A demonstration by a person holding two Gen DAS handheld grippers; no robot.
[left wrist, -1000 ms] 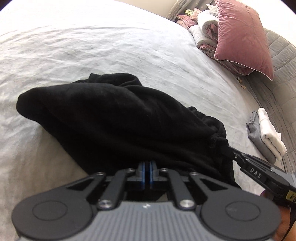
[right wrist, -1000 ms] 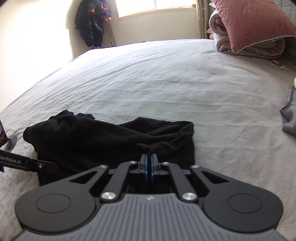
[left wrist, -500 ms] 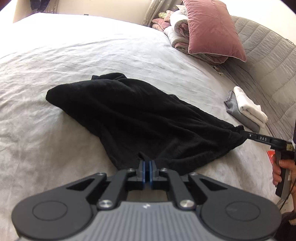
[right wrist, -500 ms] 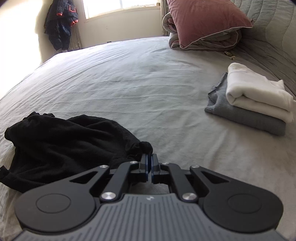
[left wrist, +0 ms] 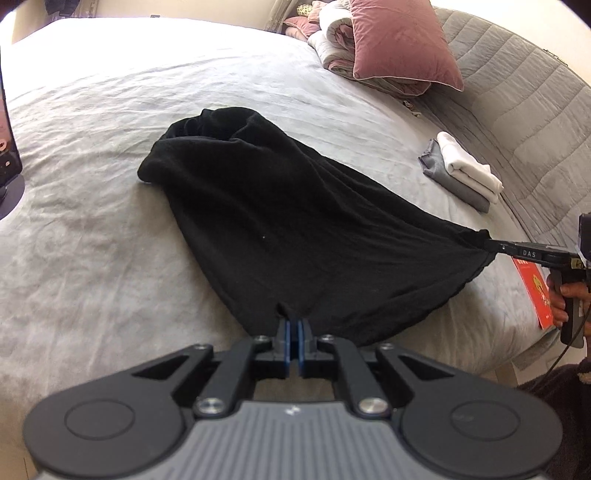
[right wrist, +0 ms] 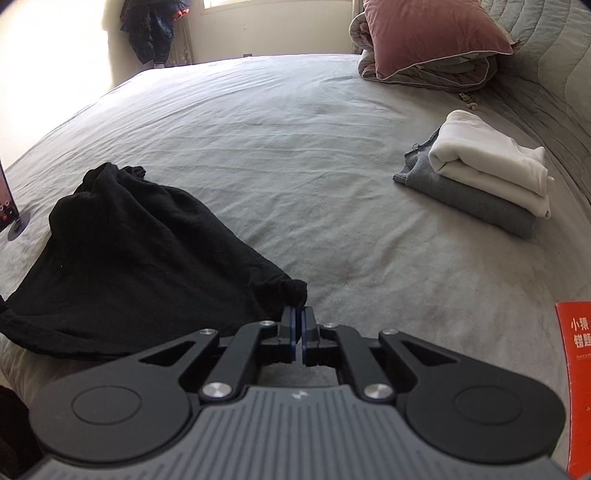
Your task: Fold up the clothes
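Note:
A black garment (left wrist: 280,221) lies stretched across the grey bed sheet (left wrist: 92,240), bunched at its far end. My left gripper (left wrist: 294,325) is shut on its near edge. My right gripper (right wrist: 298,314) is shut on another corner of the black garment (right wrist: 140,258), pulling that corner taut to the right. From the left wrist view the right gripper (left wrist: 495,245) appears at the right edge, held by a hand (left wrist: 561,299). The cloth spans tight between the two grips.
A folded white garment (right wrist: 491,158) rests on a folded grey one (right wrist: 472,203) at the right. A pink pillow (right wrist: 432,33) on rolled bedding sits at the head of the bed. A red booklet (right wrist: 576,380) lies near right. A phone stand (left wrist: 7,147) is at left.
Both grippers have carried the black garment toward the right and near side of the bed, drawing it out from a heap into a taut spread. The folded stack came into view.

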